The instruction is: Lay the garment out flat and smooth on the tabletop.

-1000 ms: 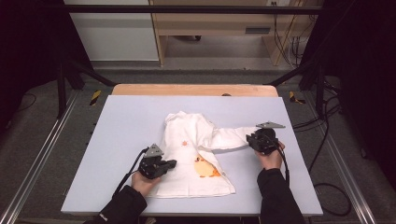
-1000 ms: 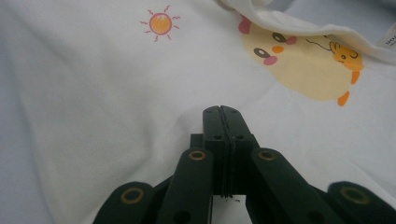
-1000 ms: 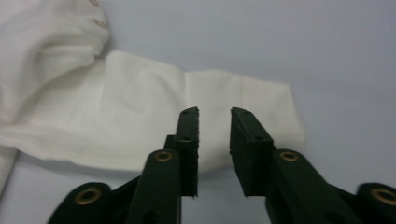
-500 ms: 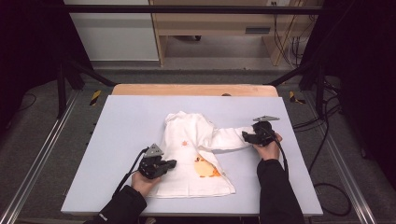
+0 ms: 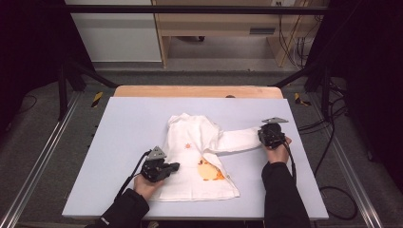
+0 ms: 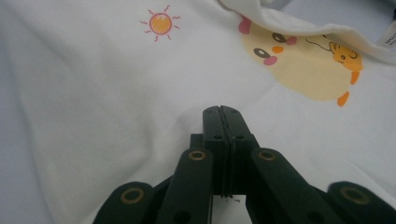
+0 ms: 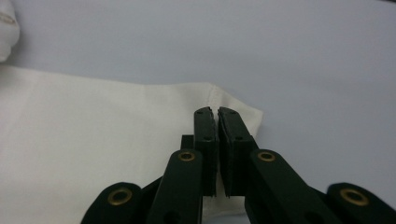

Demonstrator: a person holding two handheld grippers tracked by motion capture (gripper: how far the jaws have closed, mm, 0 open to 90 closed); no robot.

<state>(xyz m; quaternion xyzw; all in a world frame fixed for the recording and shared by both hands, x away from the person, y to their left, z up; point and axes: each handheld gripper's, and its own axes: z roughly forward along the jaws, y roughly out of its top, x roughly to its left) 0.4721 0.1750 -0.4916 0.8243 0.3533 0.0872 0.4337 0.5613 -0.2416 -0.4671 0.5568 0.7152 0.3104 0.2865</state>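
While the soft white shirt (image 5: 199,161) lies flat near the table's (image 5: 128,118) front edge, left gripper (image 5: 164,168) pinches its smooth body, right gripper (image 5: 268,135), jaws just closing, pinches its sleeve cuff (image 7: 233,109).

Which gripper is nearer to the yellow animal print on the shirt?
Left. The left gripper rests on the shirt just beside the yellow animal print; the right gripper sits at the sleeve cuff, farther off.

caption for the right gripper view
Right gripper closed on the cuff of the white shirt's sleeve over the pale table.
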